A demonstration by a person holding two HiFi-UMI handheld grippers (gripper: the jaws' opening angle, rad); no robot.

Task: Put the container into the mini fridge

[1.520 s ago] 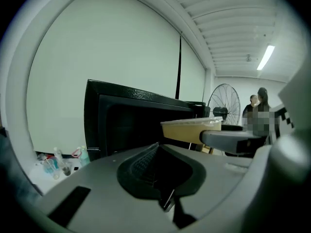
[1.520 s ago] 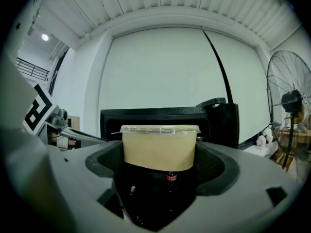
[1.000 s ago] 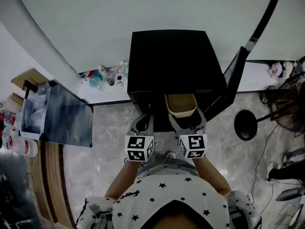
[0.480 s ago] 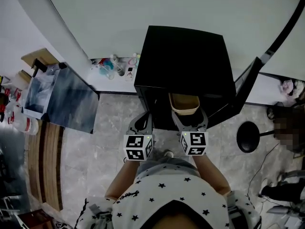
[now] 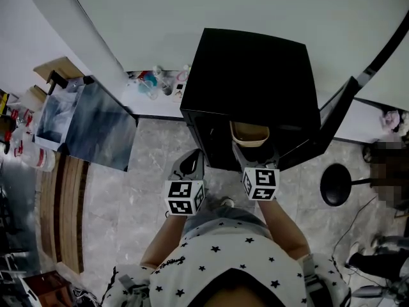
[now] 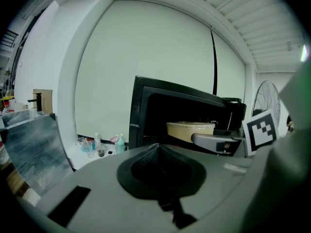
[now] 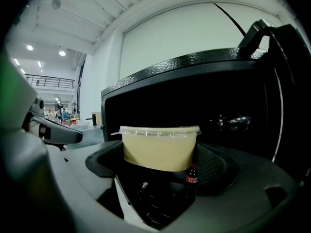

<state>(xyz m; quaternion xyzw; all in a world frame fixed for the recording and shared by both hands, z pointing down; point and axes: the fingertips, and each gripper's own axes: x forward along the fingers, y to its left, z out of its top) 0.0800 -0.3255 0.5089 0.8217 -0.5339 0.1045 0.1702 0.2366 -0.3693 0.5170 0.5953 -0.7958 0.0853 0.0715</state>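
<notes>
The black mini fridge (image 5: 254,75) stands on the floor against the wall with its door (image 5: 348,101) swung open to the right. My right gripper (image 5: 251,147) is shut on a tan lidded container (image 5: 250,133) and holds it in the fridge's opening. In the right gripper view the container (image 7: 159,146) sits between the jaws, in front of the dark fridge interior (image 7: 228,106), above a small cola bottle (image 7: 191,178) inside. My left gripper (image 5: 190,165) hangs shut and empty just left of the fridge front. The left gripper view shows the fridge (image 6: 180,106) and container (image 6: 190,129) ahead.
Several bottles (image 5: 156,82) stand on a white ledge left of the fridge. A glass-topped cabinet (image 5: 89,126) with wooden shelves is at the left. A black round stool base (image 5: 336,185) and a fan (image 6: 268,98) stand to the right. Grey tiled floor lies between.
My right gripper has carried the container forward, deeper into the fridge opening. The head view has shifted closer to the fridge; the left gripper has stayed nearly in place.
</notes>
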